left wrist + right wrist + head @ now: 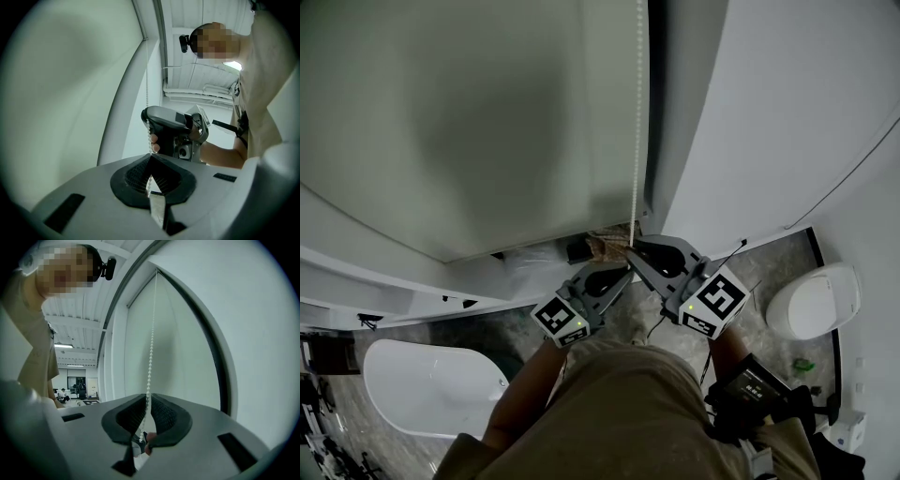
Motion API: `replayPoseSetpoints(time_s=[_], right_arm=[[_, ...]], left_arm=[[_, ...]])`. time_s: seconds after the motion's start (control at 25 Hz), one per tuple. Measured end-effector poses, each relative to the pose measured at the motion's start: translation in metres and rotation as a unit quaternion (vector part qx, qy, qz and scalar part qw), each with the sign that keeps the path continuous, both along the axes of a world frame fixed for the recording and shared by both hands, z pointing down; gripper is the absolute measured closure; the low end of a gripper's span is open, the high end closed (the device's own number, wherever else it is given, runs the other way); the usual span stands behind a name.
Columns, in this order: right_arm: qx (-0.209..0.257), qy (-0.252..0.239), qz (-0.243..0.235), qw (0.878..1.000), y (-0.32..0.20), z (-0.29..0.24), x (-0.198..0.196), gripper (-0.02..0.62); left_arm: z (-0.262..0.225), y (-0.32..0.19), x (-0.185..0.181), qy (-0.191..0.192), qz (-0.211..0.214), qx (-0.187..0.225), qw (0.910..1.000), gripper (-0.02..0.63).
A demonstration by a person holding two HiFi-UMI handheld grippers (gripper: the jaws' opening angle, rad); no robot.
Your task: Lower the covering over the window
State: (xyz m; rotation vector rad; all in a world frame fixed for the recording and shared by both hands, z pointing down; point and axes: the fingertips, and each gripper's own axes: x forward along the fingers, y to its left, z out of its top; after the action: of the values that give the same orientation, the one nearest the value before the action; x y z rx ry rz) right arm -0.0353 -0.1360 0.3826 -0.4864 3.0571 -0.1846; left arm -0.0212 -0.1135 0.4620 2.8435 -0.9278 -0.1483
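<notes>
Start at the grey blind [469, 122], spread over the window down to a curved lower edge near the sill, and at its right edge the bead chain [638, 112], hanging taut and vertical. Lower on that chain, the left hand-held gripper [623, 271], clenched on the beads; just above, around the same strand, the right hand-held gripper [637, 249], pads close about it but seemingly not yet pinching. Likely calls for a straight downward pull along the chain's length, taken by the right, the higher and nearer to fresh beads
</notes>
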Motion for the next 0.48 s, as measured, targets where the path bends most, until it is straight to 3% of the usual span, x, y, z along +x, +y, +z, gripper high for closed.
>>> replayPoseSetpoints(time_s=[0.08,0.2,0.32,0.48], right_arm=[[-0.016,-0.003,-0.004,1.000,0.001,0.000,-0.003,0.581],[-0.048,-0.017,0.006,0.999,-0.008,0.004,-0.004,0.586],[-0.069,-0.020,0.012,0.997,-0.014,0.015,-0.005,0.586],[-0.092,0.017,0.001,0.996,-0.003,0.050,-0.014,0.586]], left_arm=[[-0.001,0.001,0.000,-0.002,0.001,-0.003,1.0000,0.591],[-0.003,0.001,-0.006,0.003,0.006,0.000,1.0000,0.589],[-0.028,-0.012,-0.032,0.061,-0.011,0.007,0.9981,0.509],[-0.080,-0.028,-0.043,0.072,-0.021,0.055,0.9957,0.492]])
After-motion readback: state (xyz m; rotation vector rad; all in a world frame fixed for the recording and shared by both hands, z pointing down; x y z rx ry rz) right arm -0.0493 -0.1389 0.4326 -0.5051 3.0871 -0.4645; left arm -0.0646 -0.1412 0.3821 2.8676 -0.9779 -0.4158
